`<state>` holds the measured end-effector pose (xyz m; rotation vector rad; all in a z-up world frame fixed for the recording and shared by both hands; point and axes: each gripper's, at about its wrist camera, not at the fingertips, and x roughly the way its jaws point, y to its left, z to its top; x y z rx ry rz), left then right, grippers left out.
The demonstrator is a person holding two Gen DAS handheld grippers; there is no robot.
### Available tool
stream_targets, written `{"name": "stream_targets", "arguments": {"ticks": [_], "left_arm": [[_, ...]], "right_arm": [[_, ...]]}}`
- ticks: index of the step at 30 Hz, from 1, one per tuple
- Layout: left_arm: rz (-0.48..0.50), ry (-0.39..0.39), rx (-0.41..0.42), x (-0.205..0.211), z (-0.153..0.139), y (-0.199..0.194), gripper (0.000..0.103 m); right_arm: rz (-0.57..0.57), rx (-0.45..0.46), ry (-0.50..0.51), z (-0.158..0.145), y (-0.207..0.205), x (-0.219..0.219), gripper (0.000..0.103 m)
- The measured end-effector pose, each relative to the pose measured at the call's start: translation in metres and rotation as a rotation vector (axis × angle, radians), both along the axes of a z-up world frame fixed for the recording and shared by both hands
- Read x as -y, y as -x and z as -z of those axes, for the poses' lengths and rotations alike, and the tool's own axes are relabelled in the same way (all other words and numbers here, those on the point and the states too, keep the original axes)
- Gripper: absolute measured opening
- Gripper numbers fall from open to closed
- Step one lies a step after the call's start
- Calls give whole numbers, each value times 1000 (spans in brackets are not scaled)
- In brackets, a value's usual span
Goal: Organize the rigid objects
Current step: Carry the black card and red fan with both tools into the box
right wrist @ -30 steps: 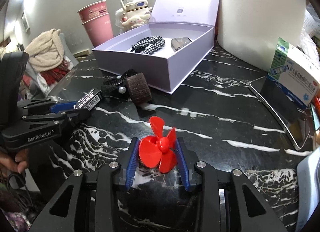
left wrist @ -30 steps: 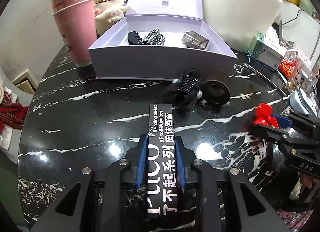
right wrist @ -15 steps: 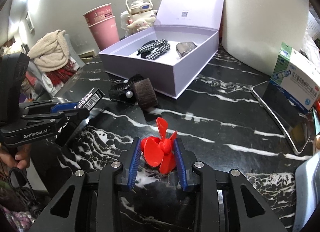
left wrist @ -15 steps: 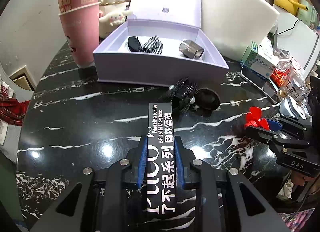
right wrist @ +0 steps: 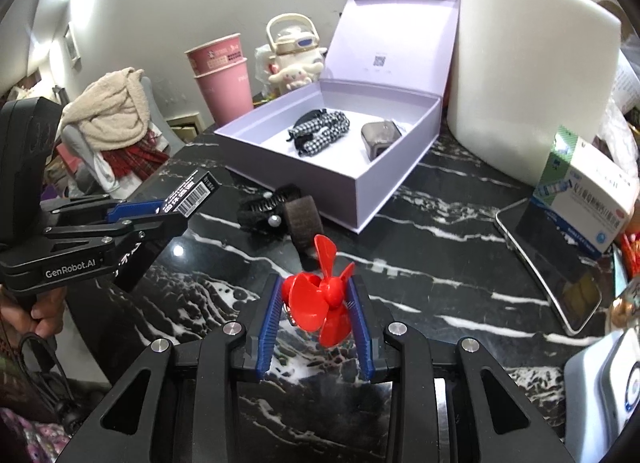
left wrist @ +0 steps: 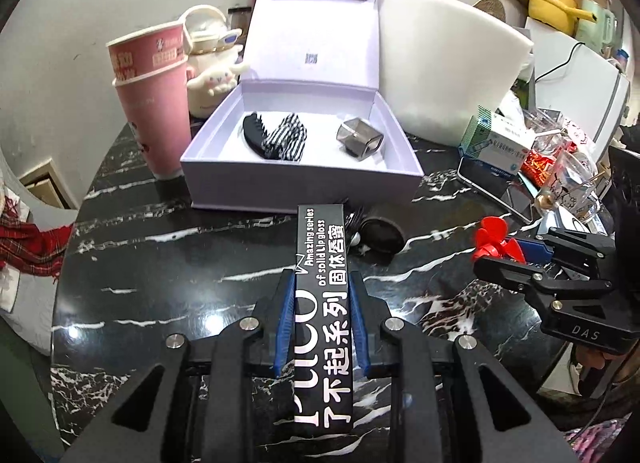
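My left gripper [left wrist: 322, 277] is shut on a long black lip gloss box [left wrist: 322, 263] with white lettering, held above the black marble table [left wrist: 160, 263]. It also shows in the right wrist view [right wrist: 192, 193]. My right gripper [right wrist: 314, 283] is shut on a red fan propeller [right wrist: 320, 299], also seen in the left wrist view [left wrist: 494, 243]. An open lilac gift box [left wrist: 304, 183] stands beyond; it holds a black hair claw [left wrist: 254, 131], a checked hair bow [left wrist: 286, 137] and a small grey case [left wrist: 358, 137].
A black hair clip [right wrist: 264, 207] and a dark round piece [right wrist: 306, 219] lie in front of the lilac box. Pink paper cups [left wrist: 154, 103], a plush bottle [left wrist: 210, 71], a white foam block [right wrist: 532, 75], a medicine carton [right wrist: 584, 199] and a phone [right wrist: 552, 263] crowd the table edges.
Both grippers have risen and tilted, so the lilac box's inside shows more fully. Each still holds its object.
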<state>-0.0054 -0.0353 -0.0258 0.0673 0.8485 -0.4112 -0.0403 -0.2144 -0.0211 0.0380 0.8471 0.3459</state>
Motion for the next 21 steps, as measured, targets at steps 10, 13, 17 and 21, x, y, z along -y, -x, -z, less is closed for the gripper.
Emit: {"name": "stream_targets", "arguments": {"ticks": [10,13,17,21], "left_arm": [[14,14,47,10,-18,-3,25],[21,21,58,12,-23,-6,25],[23,20,85,14,-33,-11,25],[28,15,110,16,-42,-19,25]], "right_arm": [[-43,34,13,-18,-4,-4,32],[-52,50,18,-25,-9,-5,32],[-61,61,9,-34,-15,-6,32],[-61,84,17,-42,-24,-7,32]]}}
